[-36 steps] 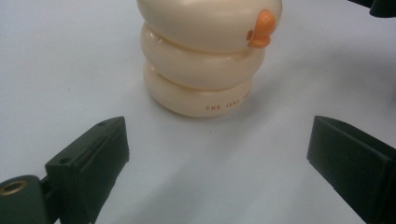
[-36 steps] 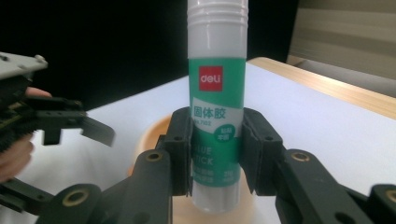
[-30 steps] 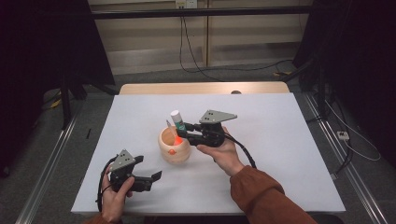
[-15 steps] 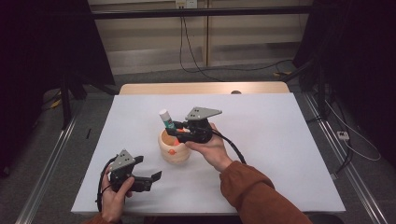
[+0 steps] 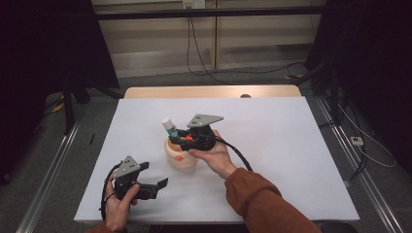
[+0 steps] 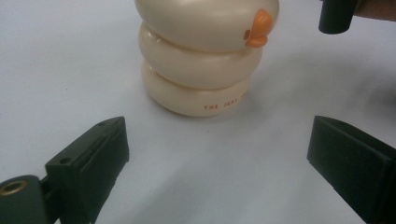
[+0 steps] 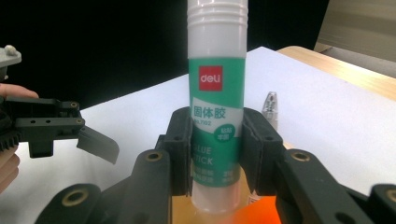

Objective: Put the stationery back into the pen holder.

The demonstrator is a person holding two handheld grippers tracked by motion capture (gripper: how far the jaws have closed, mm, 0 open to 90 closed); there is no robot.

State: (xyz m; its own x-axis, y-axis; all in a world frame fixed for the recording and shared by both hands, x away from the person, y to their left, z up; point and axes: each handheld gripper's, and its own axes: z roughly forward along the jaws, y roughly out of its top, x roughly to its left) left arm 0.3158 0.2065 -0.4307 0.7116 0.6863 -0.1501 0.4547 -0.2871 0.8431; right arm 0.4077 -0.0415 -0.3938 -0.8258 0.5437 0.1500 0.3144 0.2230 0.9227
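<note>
Your right tool (image 5: pixel 176 138) is clamped on a glue stick (image 7: pixel 216 100), its two jaws pressing the green label from either side low on the tube, with the white cap standing clear above them; the high view shows the stick (image 5: pixel 168 127) held upright, directly over the cream holder (image 5: pixel 181 156) near the middle of the white surface (image 5: pixel 291 145). The holder (image 6: pixel 205 56) is a stack of three rounded rings with a small orange beak on its side, and its opening lies beneath the stick's base, where the right gripper view shows an orange glow. Keep the tube vertical and centred over that opening, and lower it slowly: a tilted base would likely catch the rim or tip the light holder. Release only once the stick rests inside. Your left tool (image 5: pixel 154 187) rests on the surface nearer you, jaws spread wide and empty, aimed at the holder; you could bring it in to steady the holder's lowest ring if it starts to rock.
</note>
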